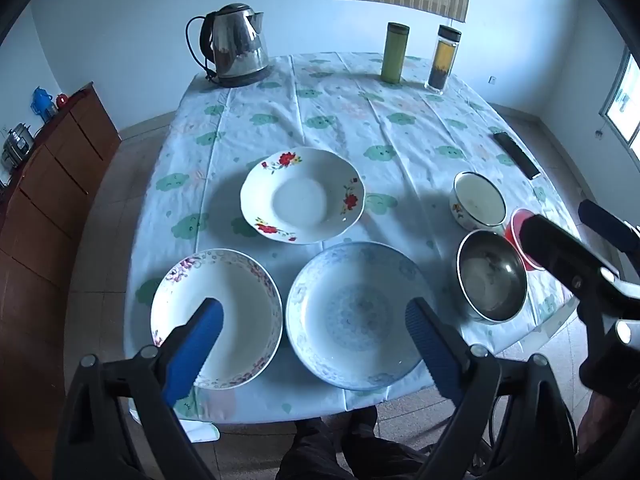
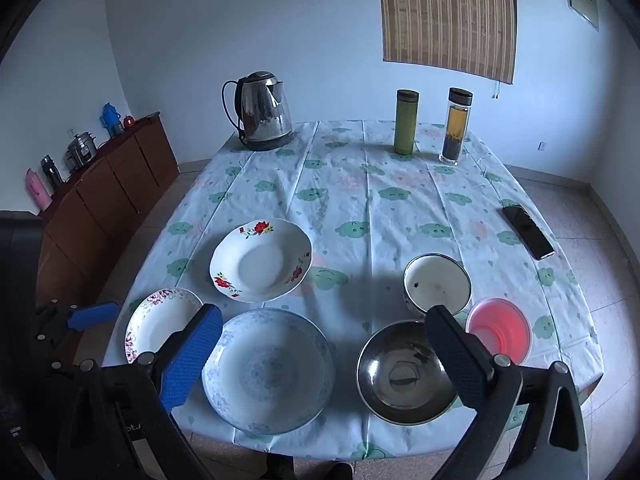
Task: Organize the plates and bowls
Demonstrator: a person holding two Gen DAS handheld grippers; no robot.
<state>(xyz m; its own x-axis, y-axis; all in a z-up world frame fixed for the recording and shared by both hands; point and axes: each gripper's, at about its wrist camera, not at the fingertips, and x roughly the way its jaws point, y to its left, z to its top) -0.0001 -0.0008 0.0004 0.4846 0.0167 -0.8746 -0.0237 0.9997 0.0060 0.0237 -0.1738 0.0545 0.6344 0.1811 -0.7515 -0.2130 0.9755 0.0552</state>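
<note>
Above the table [image 2: 400, 208], both tongs, left [image 1: 314, 320] and right [image 2: 324, 330], hang spread, seemingly holding nothing.

Three plates [image 2: 261, 259], three bowls [image 2: 407, 372], two bottles [image 2: 406, 121], one kettle [image 2: 262, 109], perhaps one phone [image 2: 528, 232].

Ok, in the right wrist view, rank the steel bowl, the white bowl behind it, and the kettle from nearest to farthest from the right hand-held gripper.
1. Steel bowl, just below the right hand-held gripper, by its right finger.
2. White bowl, behind the steel one.
3. Kettle, at the far left corner.
</note>
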